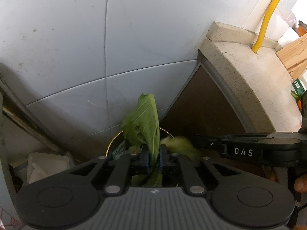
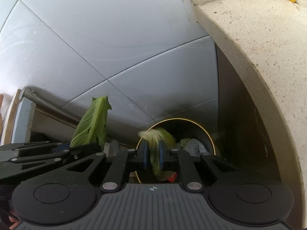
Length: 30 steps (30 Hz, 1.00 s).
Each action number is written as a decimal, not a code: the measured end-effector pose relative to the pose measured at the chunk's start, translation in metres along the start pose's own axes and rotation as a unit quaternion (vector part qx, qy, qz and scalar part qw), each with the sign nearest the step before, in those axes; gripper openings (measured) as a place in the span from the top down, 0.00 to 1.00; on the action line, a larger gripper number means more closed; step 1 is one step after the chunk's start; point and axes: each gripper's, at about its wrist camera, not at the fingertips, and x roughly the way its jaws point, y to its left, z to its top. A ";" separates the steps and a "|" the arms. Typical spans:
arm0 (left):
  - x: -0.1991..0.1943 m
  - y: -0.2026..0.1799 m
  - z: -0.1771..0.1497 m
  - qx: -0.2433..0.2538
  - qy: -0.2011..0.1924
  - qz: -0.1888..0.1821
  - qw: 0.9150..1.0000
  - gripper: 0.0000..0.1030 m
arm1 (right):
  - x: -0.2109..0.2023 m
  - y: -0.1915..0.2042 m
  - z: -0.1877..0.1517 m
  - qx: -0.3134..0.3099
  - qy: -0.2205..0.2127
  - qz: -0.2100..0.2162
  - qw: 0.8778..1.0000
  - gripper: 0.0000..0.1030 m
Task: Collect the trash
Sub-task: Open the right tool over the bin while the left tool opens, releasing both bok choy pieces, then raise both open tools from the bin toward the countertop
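Left gripper [image 1: 153, 158] clamps a flat, veined green leaf [image 1: 143, 120], its long axis upright above the blue pads. The bin [image 2: 208, 140], round, gold-rimmed and dark inside, lies ahead and below, part full. Right gripper [image 2: 153, 158] pinches a limp, pale, crumpled leaf scrap [image 2: 157, 136] directly over the bin mouth, so the right looks nearer to release. Behind: glossy grey tiles [image 2: 96, 38]; right: speckled stone counter edge [image 2: 249, 38].

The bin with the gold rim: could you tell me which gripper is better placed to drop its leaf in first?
Probably the right gripper: its leaf scrap hangs over the bin opening, while the left gripper holds its leaf nearer the rim.
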 end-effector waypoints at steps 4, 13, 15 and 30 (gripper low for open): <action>0.001 0.000 0.001 -0.002 0.000 0.002 1.000 0.86 | 0.000 0.001 0.001 0.001 0.000 -0.001 1.000 0.78; -0.001 -0.001 0.001 -0.001 -0.007 0.008 1.000 0.73 | -0.001 0.000 0.001 0.001 -0.001 -0.003 1.000 0.73; -0.002 0.000 0.001 -0.001 -0.008 0.010 1.000 0.73 | -0.002 0.000 0.001 0.001 -0.001 -0.003 1.000 0.73; -0.011 -0.002 0.002 0.004 -0.033 0.010 0.999 0.72 | -0.016 0.005 -0.011 -0.007 -0.010 -0.017 1.000 0.67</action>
